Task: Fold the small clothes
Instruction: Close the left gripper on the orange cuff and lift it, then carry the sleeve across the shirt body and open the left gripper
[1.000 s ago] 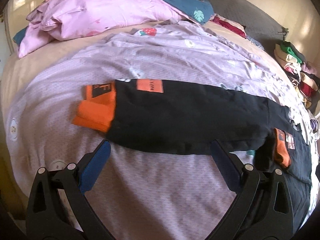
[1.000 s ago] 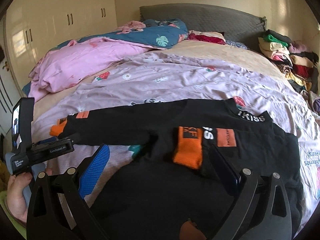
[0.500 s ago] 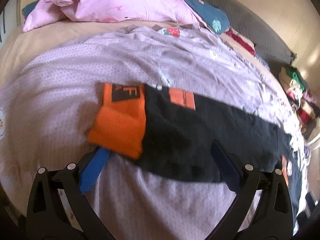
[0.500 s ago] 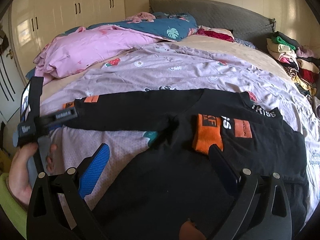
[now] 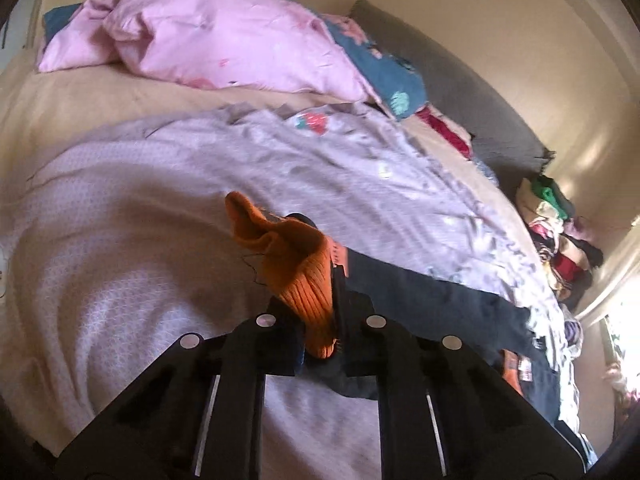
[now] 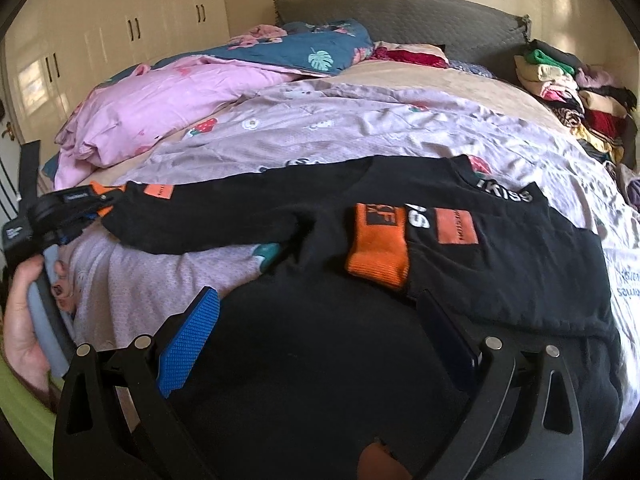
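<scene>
The left gripper (image 5: 320, 332) is clamped on the orange cuff (image 5: 296, 268) of the black sweatshirt (image 6: 360, 260), which lies spread on the lilac bedsheet (image 6: 340, 128); the right gripper (image 6: 320, 332) hovers over the sweatshirt's body, fingers apart, gripping nothing

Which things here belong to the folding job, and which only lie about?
Job:
- black sweatshirt
- its orange cuff, pinched in the left gripper
- right gripper, open over the sweatshirt

Lying about:
- pink duvet
- blue leaf-print quilt
- clothes pile
- lilac printed bedsheet
</scene>
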